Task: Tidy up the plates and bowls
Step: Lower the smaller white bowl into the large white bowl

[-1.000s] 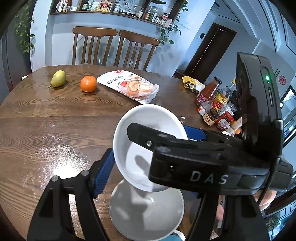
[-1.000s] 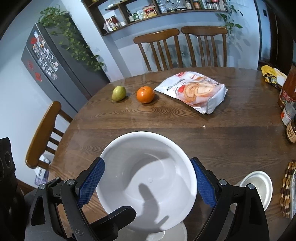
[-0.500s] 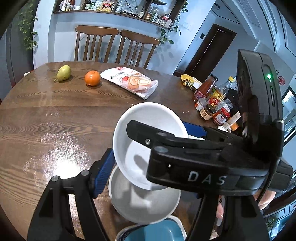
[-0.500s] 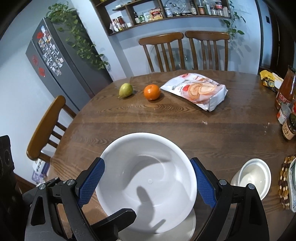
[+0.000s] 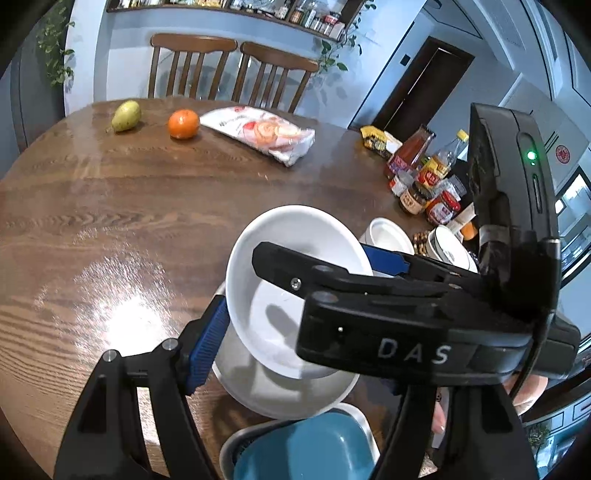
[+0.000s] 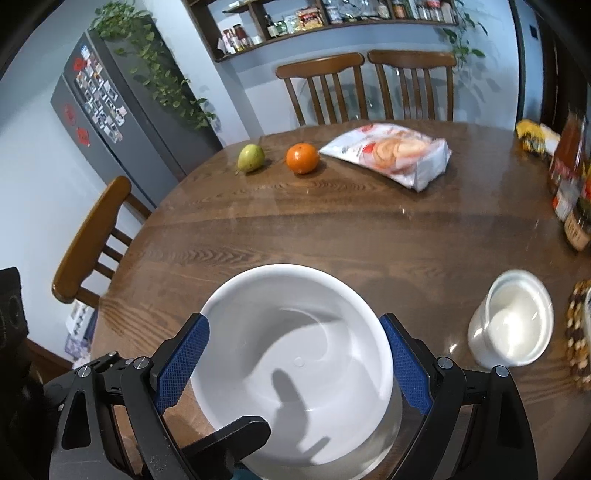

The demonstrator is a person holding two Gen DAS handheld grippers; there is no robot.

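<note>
A: Right gripper (image 6: 293, 363) jaws are clamping the white bowl (image 6: 295, 354) across its rim, holding it over the plate (image 5: 280, 387) on the worktop (image 5: 129, 221), probably for stacking.

B: Left gripper (image 5: 295, 314)? Only one blue pad (image 5: 207, 343) is showing, so I can't tell about those jaws. The blue dish (image 5: 306, 446) is getting cut off.

Place: a home dining kitchen is shown.
Evidence: wooden surface (image 6: 332, 229); behind it chairs (image 6: 365, 88), fridge (image 6: 122, 107), pantry shelf (image 6: 332, 18).

Black claw (image 6: 295, 362), blue pads (image 6: 183, 356), silver screws
</note>
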